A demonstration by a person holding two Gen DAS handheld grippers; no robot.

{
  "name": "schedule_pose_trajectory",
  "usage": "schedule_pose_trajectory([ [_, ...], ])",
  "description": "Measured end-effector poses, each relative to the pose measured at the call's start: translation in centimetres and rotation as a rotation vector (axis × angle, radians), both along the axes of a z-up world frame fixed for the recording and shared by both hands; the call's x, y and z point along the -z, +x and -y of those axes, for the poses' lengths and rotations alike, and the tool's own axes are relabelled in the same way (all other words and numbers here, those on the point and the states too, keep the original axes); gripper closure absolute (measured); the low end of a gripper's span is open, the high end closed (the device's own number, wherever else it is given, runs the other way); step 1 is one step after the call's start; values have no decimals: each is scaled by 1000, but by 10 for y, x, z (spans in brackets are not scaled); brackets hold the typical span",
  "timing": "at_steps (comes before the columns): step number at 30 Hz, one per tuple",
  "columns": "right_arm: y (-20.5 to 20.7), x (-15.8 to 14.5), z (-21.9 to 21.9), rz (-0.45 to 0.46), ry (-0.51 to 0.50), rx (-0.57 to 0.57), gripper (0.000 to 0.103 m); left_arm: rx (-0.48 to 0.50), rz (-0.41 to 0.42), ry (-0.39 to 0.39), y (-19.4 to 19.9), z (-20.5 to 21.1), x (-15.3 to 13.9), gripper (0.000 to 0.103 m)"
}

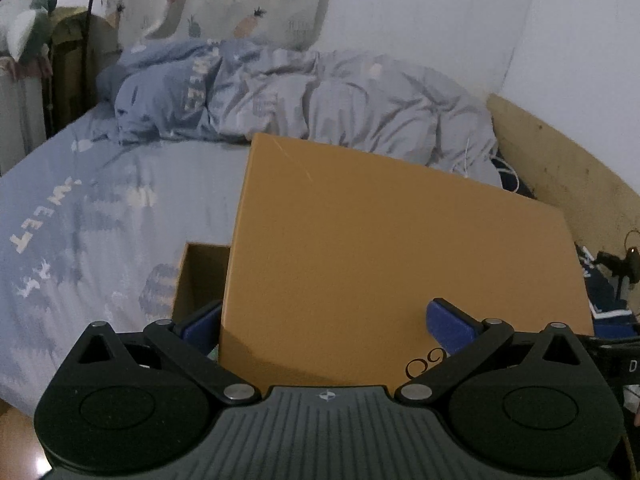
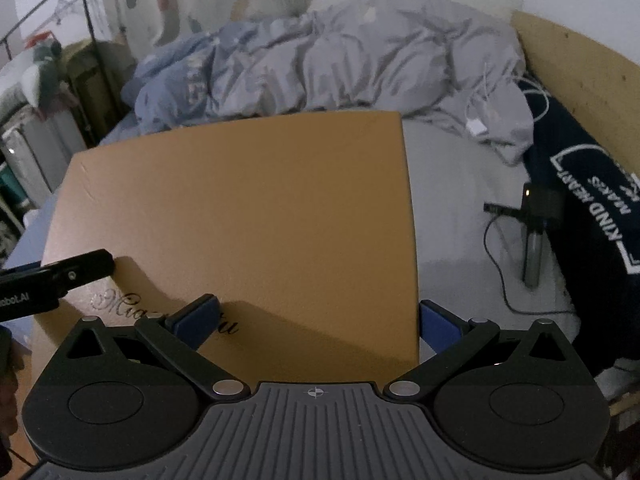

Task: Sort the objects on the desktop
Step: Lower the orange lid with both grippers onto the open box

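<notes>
Orange box lid point(image 2: 240, 220) fills the centre, blocking the box opening except a gap at its left corner point(image 1: 204, 276); open bedsheet point(image 1: 80, 220) to the left; crumpled duvet point(image 2: 340, 60) behind; right side crowded by cable point(image 2: 500, 264), dark pillow point(image 2: 580, 184) and wooden board point(image 1: 560, 168).

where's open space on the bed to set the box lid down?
Most room: flat sheet left of the tan box lid, bordered behind by the bunched duvet. A smaller grey patch lies right of the lid, hemmed by a black cable, a small black device and the navy printed fabric. The headboard side is crowded.
</notes>
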State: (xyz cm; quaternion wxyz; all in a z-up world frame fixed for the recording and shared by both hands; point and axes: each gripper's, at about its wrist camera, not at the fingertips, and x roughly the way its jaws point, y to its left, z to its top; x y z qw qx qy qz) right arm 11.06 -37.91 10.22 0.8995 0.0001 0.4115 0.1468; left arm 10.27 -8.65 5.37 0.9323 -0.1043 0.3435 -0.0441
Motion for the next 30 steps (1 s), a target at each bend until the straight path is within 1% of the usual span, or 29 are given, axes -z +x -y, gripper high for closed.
schedule_pose_trajectory([
  [6,5,22,-4,-44,-11,-3,0,2,-47,-4,6,-5,19,0],
  [17,24,55,-25,-116,-16,-27,0,-20,-115,1,18,-22,46,0],
  [24,39,69,-41,-150,-16,-41,0,-39,-145,4,29,-33,56,0],
  [30,59,77,-57,-170,-17,-59,0,-57,-162,6,42,-45,63,0],
])
